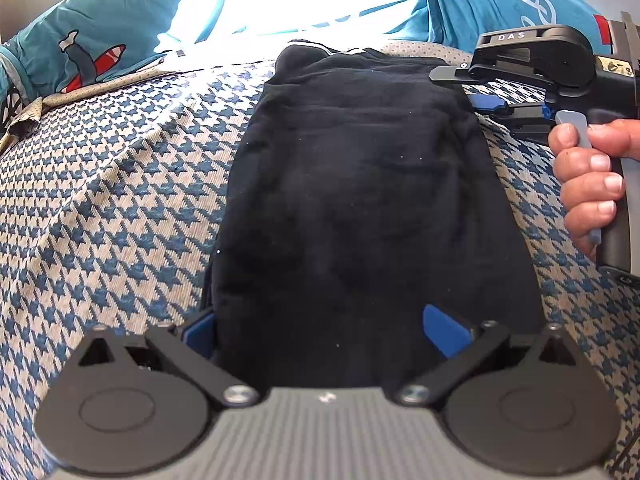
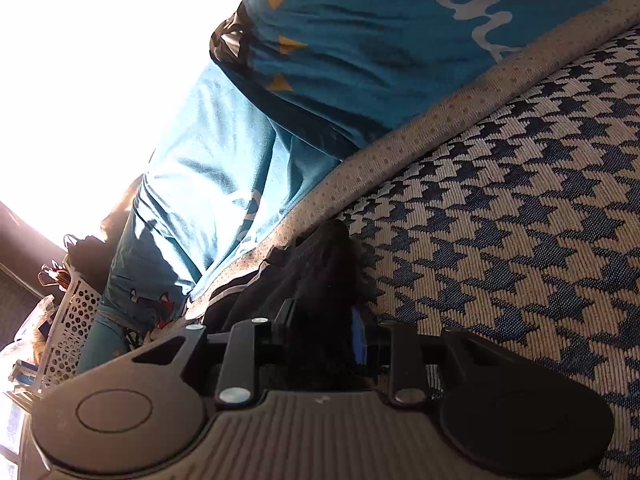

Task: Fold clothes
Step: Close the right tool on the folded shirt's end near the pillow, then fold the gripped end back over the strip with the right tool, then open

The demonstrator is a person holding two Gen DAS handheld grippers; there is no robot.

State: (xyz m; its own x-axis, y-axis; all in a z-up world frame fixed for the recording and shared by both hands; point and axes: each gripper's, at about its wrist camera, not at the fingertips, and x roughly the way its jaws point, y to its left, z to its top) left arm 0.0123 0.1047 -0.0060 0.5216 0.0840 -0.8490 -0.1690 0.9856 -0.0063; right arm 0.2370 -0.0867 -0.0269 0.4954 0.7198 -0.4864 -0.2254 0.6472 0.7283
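Note:
A black garment [image 1: 360,184] lies folded in a long strip on the houndstooth bedspread [image 1: 120,184], running away from me. In the left wrist view my left gripper [image 1: 322,332] stands open and wide over the garment's near end, and its blue pads [image 1: 444,334] straddle the cloth. My right gripper [image 1: 464,88] is at the garment's far right corner, held by a hand [image 1: 588,176]. In the right wrist view black cloth [image 2: 324,264] fills the narrow gap between the fingers of the right gripper [image 2: 324,320], which is shut on it low over the bedspread [image 2: 520,220].
Teal printed bedding [image 1: 100,32] is heaped along the far edge of the bed, with more teal bedding [image 2: 320,60] close behind the right gripper. A white perforated basket [image 2: 72,320] stands beyond the bed's edge. Strong window glare washes out the background.

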